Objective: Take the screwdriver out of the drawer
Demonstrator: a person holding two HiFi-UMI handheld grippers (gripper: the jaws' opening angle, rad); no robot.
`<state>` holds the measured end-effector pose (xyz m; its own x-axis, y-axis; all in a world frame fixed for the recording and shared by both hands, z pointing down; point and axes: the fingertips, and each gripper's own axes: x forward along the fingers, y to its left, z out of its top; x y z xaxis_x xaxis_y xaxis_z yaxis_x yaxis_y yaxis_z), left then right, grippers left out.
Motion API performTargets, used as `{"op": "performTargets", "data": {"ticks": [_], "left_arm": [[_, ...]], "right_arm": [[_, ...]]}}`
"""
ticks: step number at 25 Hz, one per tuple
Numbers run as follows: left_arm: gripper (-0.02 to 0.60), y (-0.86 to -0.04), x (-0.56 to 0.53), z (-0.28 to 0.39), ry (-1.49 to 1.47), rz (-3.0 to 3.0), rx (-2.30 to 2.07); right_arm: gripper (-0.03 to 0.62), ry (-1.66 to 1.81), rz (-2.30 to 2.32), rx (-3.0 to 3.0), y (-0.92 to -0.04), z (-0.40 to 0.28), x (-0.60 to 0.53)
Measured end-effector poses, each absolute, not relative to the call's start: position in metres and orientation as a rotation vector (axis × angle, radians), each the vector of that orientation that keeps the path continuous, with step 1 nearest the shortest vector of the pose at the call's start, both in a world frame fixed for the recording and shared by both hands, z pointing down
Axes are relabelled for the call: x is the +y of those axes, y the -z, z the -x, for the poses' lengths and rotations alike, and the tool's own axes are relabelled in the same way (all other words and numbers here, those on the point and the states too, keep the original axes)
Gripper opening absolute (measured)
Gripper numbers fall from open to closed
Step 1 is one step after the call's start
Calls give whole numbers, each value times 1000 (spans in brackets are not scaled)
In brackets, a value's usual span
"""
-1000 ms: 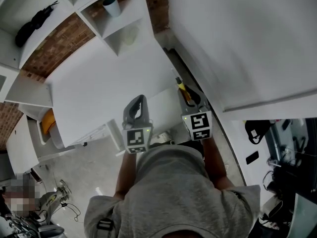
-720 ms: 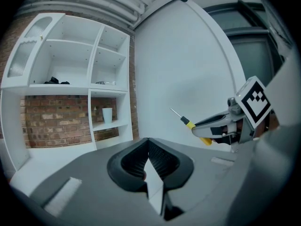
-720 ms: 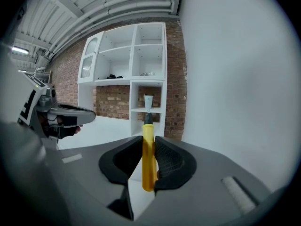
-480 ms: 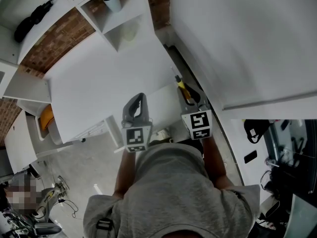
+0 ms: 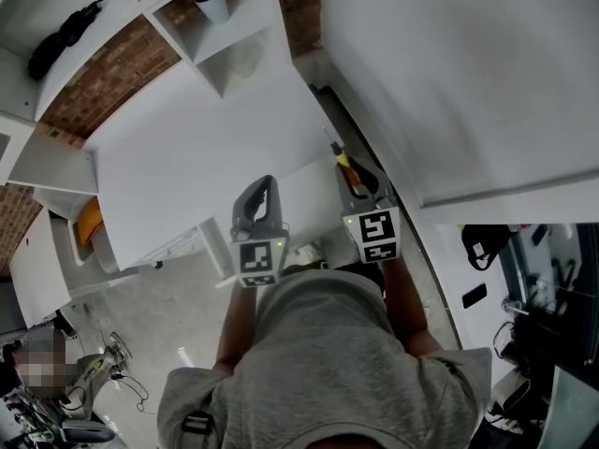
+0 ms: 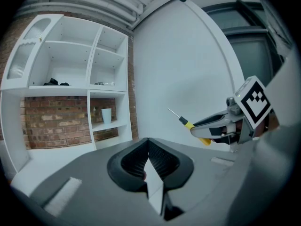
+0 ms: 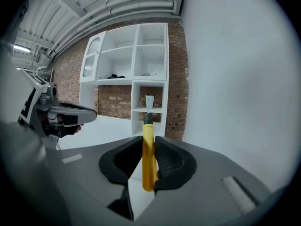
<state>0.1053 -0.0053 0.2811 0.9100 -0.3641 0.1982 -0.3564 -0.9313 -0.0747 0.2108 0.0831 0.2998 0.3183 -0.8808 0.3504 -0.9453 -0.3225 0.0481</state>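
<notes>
The screwdriver (image 7: 148,164) has a yellow handle and a thin metal shaft, and it points forward and away from me. My right gripper (image 7: 148,140) is shut on its handle, with the pads pressing on both sides. In the head view the right gripper (image 5: 356,183) holds the screwdriver (image 5: 343,162) above the right end of the white tabletop (image 5: 187,157). My left gripper (image 6: 147,141) is shut with nothing between its jaws. It hovers level to the left of the right gripper (image 6: 221,124). The drawer is mostly hidden under the grippers and my head.
A white shelf unit (image 5: 225,54) against a brick wall (image 5: 112,78) stands at the table's far end, with a pale cup (image 5: 211,7) in one cubby. A large white wall panel (image 5: 468,82) runs along the right. Cluttered floor lies at the lower left.
</notes>
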Motion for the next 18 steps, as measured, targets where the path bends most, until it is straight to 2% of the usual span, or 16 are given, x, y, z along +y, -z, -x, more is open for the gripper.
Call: {"op": "performTargets", "data": {"ticks": [18], "left_arm": [[12,-281,-6,-109,332,3028,570]], "right_arm": [[84,-391,-2343,-1662,-302,-215,83]]}}
